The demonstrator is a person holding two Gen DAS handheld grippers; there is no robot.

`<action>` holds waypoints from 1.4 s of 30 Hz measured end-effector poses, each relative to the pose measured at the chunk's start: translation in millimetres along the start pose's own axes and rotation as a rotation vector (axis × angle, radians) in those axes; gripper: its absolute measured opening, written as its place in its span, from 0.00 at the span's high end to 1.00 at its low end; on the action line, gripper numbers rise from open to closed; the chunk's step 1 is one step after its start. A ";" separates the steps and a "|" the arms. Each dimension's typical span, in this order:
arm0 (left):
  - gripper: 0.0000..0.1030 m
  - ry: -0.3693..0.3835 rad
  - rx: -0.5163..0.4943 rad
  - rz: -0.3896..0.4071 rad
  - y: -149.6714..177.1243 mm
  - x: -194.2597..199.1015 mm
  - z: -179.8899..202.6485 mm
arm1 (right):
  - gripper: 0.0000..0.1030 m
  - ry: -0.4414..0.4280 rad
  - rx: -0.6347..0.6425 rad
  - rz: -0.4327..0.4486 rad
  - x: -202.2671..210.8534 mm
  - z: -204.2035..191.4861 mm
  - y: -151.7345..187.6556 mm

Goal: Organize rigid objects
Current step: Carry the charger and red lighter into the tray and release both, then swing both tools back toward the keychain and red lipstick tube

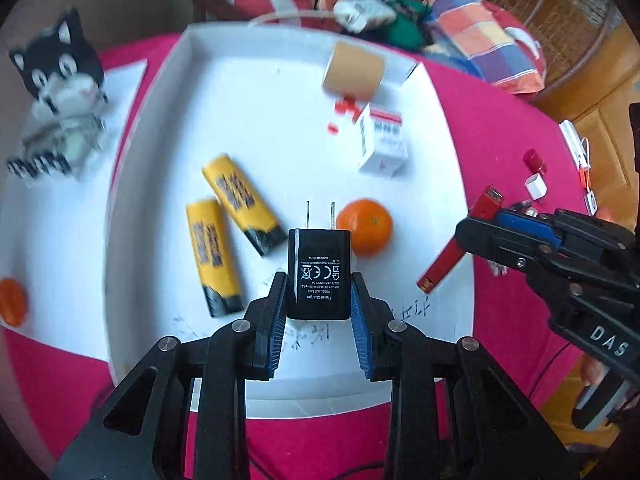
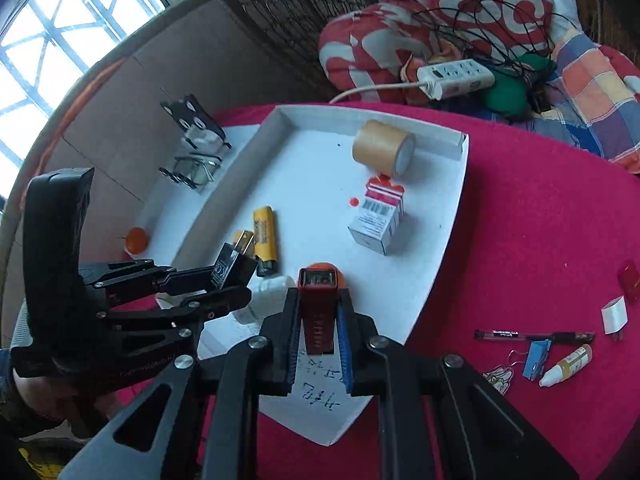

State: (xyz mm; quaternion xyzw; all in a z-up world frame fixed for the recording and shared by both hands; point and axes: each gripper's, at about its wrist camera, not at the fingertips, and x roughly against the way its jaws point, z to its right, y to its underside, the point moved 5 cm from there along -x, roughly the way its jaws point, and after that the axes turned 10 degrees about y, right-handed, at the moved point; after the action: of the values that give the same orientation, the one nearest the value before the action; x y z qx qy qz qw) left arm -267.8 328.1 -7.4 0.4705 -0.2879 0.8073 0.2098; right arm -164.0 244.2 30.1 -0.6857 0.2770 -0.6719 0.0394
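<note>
My left gripper (image 1: 319,280) is shut on a black travel charger (image 1: 319,272), prongs pointing away, above the near part of the white tray (image 1: 160,160). In the right wrist view the same gripper (image 2: 230,280) and charger (image 2: 232,266) hang at the left. My right gripper (image 2: 318,304) is shut on a slim red stick (image 2: 318,312), over the tray's near right edge (image 2: 448,240). The left wrist view shows that gripper (image 1: 480,224) and the red stick (image 1: 444,260) at the right. In the tray lie two yellow lighters (image 1: 214,256) (image 1: 240,204) and a tangerine (image 1: 365,226).
A tape roll (image 2: 384,152) and a white-and-red box (image 2: 378,220) stand farther back in the tray. A toy cat (image 1: 60,80) and an orange (image 1: 12,302) sit on the left. A pen (image 2: 532,336), blue clip (image 2: 538,358) and small bottle (image 2: 566,364) lie on the red cloth.
</note>
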 end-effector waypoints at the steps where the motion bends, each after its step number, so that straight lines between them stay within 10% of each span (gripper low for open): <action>1: 0.71 -0.013 -0.007 0.016 -0.7 0.8 0.7 | 0.85 0.013 0.003 -0.012 -5.8 -0.2 1.3; 11: 0.70 -0.085 -0.039 0.070 -9.5 17.6 13.0 | 0.84 0.058 0.043 0.005 -14.1 -7.9 -2.4; 13: 0.51 -0.111 -0.032 0.109 -11.6 24.4 13.8 | 0.82 0.061 0.048 0.021 -12.1 -7.4 -4.7; 16: 0.21 -0.168 0.026 0.178 -11.0 37.9 2.5 | 0.52 0.089 0.023 0.056 -5.0 1.5 -6.5; 18: 0.00 -0.176 0.084 0.217 -8.9 48.1 -6.3 | 0.06 0.076 -0.033 0.068 0.6 15.6 -7.1; 19: 0.00 -0.189 0.105 0.234 -7.7 53.1 -8.7 | 0.00 0.072 -0.056 0.076 3.6 21.5 -7.0; 28: 0.00 -0.198 0.122 0.307 -7.9 64.1 27.1 | 0.00 0.080 -0.099 0.113 29.8 53.8 -4.1; 42: 0.00 -0.109 0.007 0.215 -18.5 6.8 140.8 | 0.00 0.180 -0.291 0.149 82.3 190.6 31.8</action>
State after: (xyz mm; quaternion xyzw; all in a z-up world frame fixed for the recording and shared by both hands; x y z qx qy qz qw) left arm -169.7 249.1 58.7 0.4808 -0.3448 0.7994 0.1042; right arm 0.8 121.1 72.7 -0.5988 0.4237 -0.6787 -0.0352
